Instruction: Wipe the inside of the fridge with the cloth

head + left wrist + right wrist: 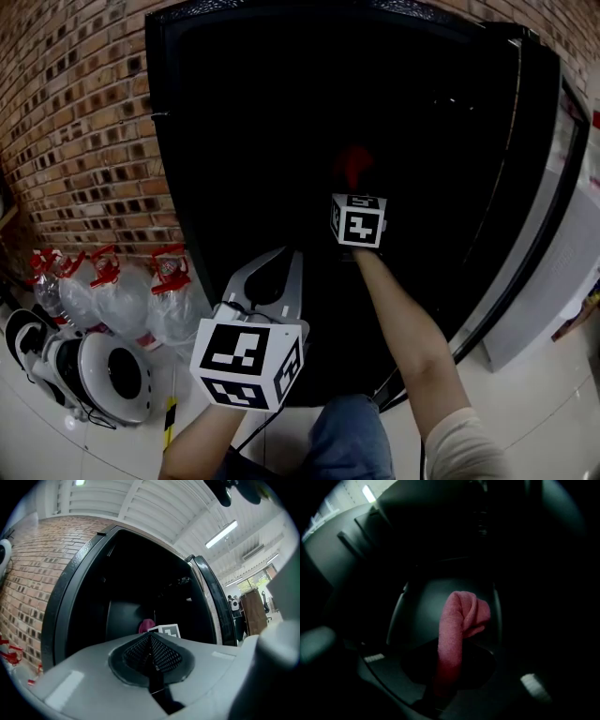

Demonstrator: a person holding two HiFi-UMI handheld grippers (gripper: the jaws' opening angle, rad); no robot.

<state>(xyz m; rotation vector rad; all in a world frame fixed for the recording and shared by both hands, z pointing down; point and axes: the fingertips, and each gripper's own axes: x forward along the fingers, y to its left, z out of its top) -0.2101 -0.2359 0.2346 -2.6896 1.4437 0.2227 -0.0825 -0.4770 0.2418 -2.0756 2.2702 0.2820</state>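
The soft pink cloth (461,616) is pinched tight by the right gripper (449,667) inside the tall black fridge (234,141), the left gripper (151,651) is closed on nothing, and the wiping looks begun but not finished.

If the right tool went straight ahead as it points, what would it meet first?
The cloth in the right tool leads, so it would likely press the fridge's inner wall first; nothing else shows between, though depth is unclear.
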